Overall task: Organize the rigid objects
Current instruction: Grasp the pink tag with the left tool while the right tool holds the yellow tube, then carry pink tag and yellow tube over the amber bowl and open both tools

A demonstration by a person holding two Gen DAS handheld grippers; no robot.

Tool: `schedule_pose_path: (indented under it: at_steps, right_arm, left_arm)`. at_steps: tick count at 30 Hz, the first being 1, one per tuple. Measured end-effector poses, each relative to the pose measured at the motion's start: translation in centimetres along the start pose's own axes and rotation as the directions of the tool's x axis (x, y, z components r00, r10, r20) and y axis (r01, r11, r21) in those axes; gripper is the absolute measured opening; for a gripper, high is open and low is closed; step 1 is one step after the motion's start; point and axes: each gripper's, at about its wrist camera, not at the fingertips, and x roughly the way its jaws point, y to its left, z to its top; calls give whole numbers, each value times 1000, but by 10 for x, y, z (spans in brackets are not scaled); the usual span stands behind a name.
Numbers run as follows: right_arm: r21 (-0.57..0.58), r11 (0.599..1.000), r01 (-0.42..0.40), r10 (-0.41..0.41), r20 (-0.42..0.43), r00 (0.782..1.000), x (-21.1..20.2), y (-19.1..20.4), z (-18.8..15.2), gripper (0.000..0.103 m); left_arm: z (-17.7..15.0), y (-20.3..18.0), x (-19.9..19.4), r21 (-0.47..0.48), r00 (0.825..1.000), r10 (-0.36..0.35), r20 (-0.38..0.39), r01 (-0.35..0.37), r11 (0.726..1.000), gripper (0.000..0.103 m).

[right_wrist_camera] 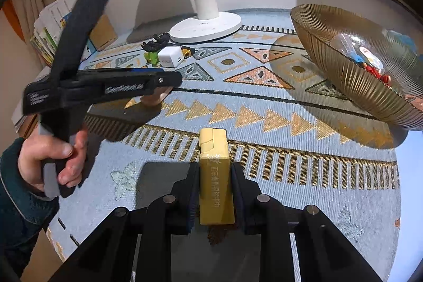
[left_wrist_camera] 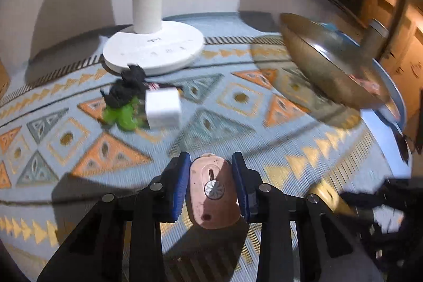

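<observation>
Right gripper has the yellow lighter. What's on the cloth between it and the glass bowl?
Nothing: in the right wrist view, only bare patterned tablecloth lies between the yellow lighter, clamped in the right gripper, and the glass bowl.

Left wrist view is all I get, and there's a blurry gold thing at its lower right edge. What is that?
Observer: A flat yellow-gold case, shaped like a lighter and printed with characters. It is clamped upright in the right gripper.
Operator: Thanks. Beyond the pink oval case in front of me, the ribbed amber glass bowl is a blur. Is anything in it?
Observer: Yes. A clear plastic item and some small red and blue pieces lie inside. I cannot tell what they are.
</observation>
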Motion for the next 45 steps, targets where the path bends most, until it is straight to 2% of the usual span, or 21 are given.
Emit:
schedule_pose_path:
  at_steps: [8,11,13,14,16,17,18,19,20,22,27,28,29,30,31,32,34,35,38,45]
  right_arm:
    - [26,999,-20,20,4,1000,-11,6,-16,23]
    - [31,999,-19,19,5,1000,-12,12,-19,23]
    - [29,1000,5,-6,6,1000,-11,16,-19,23]
    - [31,999,17,-17,4,1000,-11,18,-18,24]
    - [40,999,12,-12,-7,1000,-12,19,-19,27]
    - [46,999,5,-4,-11,1000,-13,18,-20,32]
    - [54,999,-9,9,-13,1000,-14,17,-21,37]
    - [63,998,-27,28,-9,1000,-17,16,-23,49]
    - [76,997,-24,25,-6,1000,-19,14,-25,68]
    - [94,996,9,-9,6,1000,-21,11,-27,79]
    - [73,996,56,-56,-4,998,-15,12,-21,76]
    - [36,994,100,-100,-6,995,-12,18,-20,67]
    - [2,991,135,-135,-7,991,-10,24,-20,57]
    - [-37,984,174,-174,-2,985,-8,29,-20,55]
    - [-64,981,180,-180,11,984,-8,36,-20,40]
    - [-78,984,158,-158,9,987,-8,41,-19,25]
    - [-94,983,159,-159,10,987,-6,49,-18,23]
    - [-89,988,129,-129,8,992,-6,50,-18,23]
    - [-11,1000,-22,22,19,1000,-12,43,-15,23]
    - [60,997,-47,35,182,983,-64,16,5,23]
  left_arm:
    - [-53,-26,-55,134,995,-98,-13,99,986,29]
    - [-63,-30,-56,181,996,-80,-47,88,980,30]
    - [-67,-28,-55,163,997,-50,-56,58,985,37]
    - [-67,-26,-57,137,997,-59,-48,65,988,46]
    - [-73,-25,-62,89,995,-88,-39,91,992,53]
    - [-78,-26,-65,82,996,-86,-29,88,993,61]
    - [-83,-29,-67,88,998,-67,-21,68,994,64]
    - [-85,-31,-68,95,999,-42,-22,43,994,65]
    - [-87,-33,-69,98,1000,-3,-27,6,995,65]
    - [-88,-35,-67,88,996,74,-40,-70,994,65]
    - [-85,-39,-64,57,992,117,-46,-114,992,65]
    - [-86,-40,-63,59,992,122,-42,-119,991,63]
    - [-85,-41,-63,59,992,117,-38,-115,992,52]
    - [-85,-42,-64,56,994,107,-25,-105,993,48]
    - [-85,-43,-65,53,995,102,-19,-101,994,35]
    - [-84,-43,-64,42,995,99,-13,-99,994,32]
    - [-84,-41,-65,-4,997,79,6,-79,997,32]
    - [-83,-39,-66,-25,998,58,13,-58,998,32]
    - [-78,-37,-81,-57,997,24,77,-19,998,32]
    - [-45,-42,-137,-64,967,-24,255,42,997,32]
